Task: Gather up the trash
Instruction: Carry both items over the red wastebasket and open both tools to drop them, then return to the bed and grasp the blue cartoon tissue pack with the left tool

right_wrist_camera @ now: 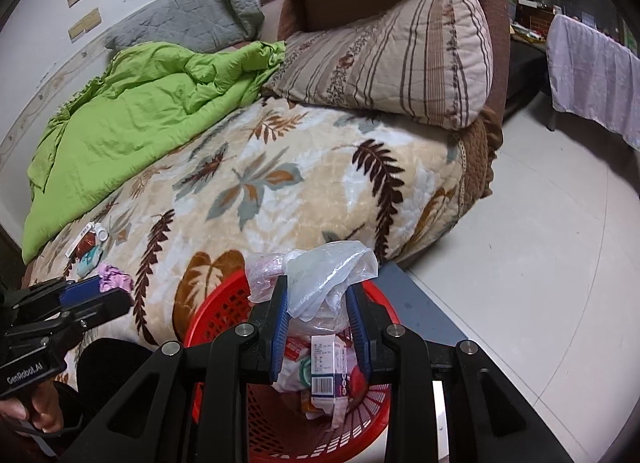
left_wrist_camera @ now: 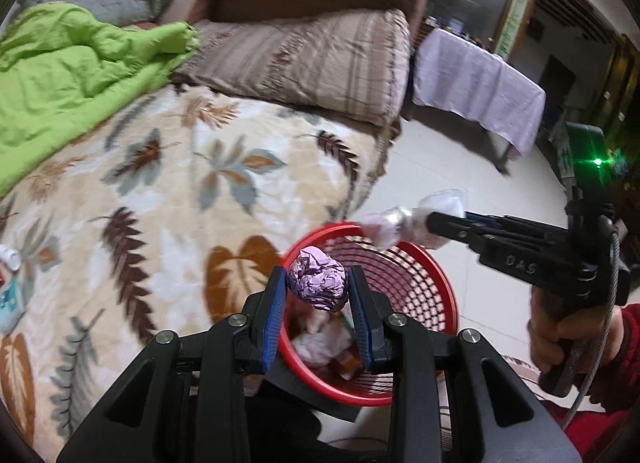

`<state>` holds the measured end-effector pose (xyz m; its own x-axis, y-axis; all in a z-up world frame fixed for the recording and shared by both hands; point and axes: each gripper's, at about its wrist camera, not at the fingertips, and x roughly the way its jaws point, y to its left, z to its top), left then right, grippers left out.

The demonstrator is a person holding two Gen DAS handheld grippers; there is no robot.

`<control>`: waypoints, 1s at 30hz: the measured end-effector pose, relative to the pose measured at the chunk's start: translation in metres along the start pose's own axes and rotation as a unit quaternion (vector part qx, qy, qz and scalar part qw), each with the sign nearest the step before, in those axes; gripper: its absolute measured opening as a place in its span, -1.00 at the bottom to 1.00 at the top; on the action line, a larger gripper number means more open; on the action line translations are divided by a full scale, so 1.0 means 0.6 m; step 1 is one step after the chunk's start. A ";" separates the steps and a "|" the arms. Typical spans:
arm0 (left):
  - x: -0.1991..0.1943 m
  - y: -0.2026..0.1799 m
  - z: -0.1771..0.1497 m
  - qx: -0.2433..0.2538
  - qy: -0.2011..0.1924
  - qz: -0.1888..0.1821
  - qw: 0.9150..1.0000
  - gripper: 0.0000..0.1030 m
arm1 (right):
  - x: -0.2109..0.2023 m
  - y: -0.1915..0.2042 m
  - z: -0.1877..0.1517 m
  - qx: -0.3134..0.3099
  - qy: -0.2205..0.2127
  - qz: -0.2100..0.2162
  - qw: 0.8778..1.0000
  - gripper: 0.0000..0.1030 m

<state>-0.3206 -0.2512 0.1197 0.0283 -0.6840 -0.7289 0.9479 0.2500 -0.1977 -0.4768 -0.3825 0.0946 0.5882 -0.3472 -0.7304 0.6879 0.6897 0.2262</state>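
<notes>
While both claws hang over the bin: each one carries a piece of trash, neither yet let go.

Left claw (left_wrist_camera: 318,283): pinching a purple wad (left_wrist_camera: 318,282) between its blue pads; in its own view the wad sits above the near rim of the bin (left_wrist_camera: 448,291), toward the bed side rather than the middle.

Right claw (right_wrist_camera: 318,297): pinching a clear bag (right_wrist_camera: 332,275); the bag bunches up above the pads and a pinkish part of it spills past the left finger.

Bin: red mesh, on the floor just beside the bed (left_wrist_camera: 180,191); already holds a carton (right_wrist_camera: 330,371) and crumpled paper.

Risk, wad: it is crumpled and springy, I judge; if I spread the left claw while it is this near the rim, it may strike the edge and bounce onto the blanket or the floor.

Risk, bag: thin film tends to cling to the pads; it could stay stuck on one finger when I let go, or drift sideways and drape over the rim instead of dropping in.

Risk, crowding: both claws aim at one opening; they could knock each other, or nudge the light bin over.

Leftover: small scraps (right_wrist_camera: 90,247) lie on the blanket near the green quilt (right_wrist_camera: 132,115), well apart from the bin; easy to overlook.
</notes>
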 end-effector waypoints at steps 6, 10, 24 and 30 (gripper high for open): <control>0.002 -0.010 -0.006 0.003 0.004 -0.004 1.000 0.14 | 0.005 -0.011 0.001 0.014 0.004 -0.010 1.000 -0.16; -0.012 0.008 -0.006 -0.014 -0.005 0.007 1.000 0.14 | 0.006 0.002 0.010 0.006 -0.003 0.001 1.000 -0.16; -0.112 0.192 -0.049 -0.129 -0.053 0.102 0.985 0.16 | 0.062 0.195 0.044 -0.095 0.018 0.110 0.989 -0.16; -0.180 0.306 -0.080 -0.159 -0.076 0.178 0.968 0.28 | 0.093 0.287 0.050 -0.143 0.045 0.154 0.977 -0.16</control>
<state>-0.1648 -0.0985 0.1309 0.4053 -0.6023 -0.6877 0.7247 0.6703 -0.1600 -0.3127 -0.3024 0.1120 0.6998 -0.0466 -0.7128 0.3290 0.9068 0.2638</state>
